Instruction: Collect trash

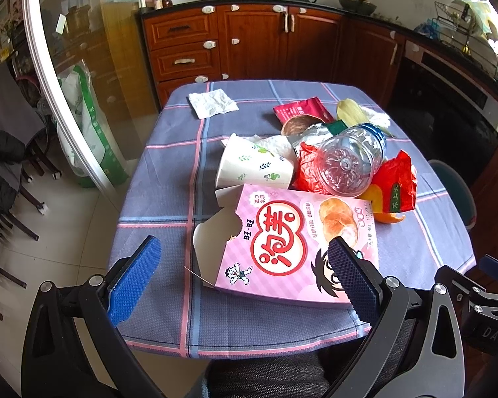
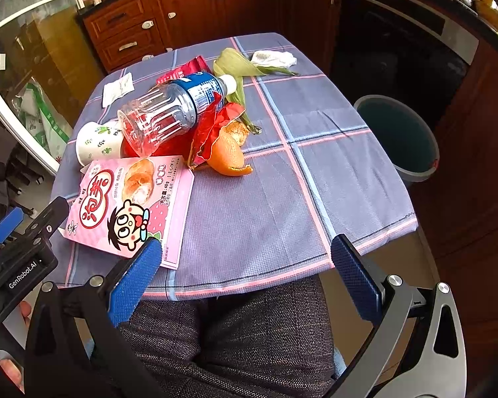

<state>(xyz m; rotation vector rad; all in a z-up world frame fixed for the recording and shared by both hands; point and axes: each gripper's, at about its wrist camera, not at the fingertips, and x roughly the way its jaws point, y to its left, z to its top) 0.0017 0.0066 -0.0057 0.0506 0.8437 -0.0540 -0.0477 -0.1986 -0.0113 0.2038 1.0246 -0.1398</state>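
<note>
The dark red foil snack packet [image 1: 302,108] lies half under the clear plastic bottle with a blue label [image 2: 169,109] — its print too small to read. The dark green round plastic bin [image 2: 402,139] shows only partly in the left wrist view — the table's edge hides the rest.

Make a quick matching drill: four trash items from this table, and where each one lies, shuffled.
Items:
1. pink box
2. plastic bottle
3. paper cup
4. flat tissue

Places:
A. alone at the table's far left corner
B. on its side, behind the box
C. nearest the table's front edge
D. lying on the red wrapper

Pairs: 1-C, 2-D, 3-B, 4-A
</note>
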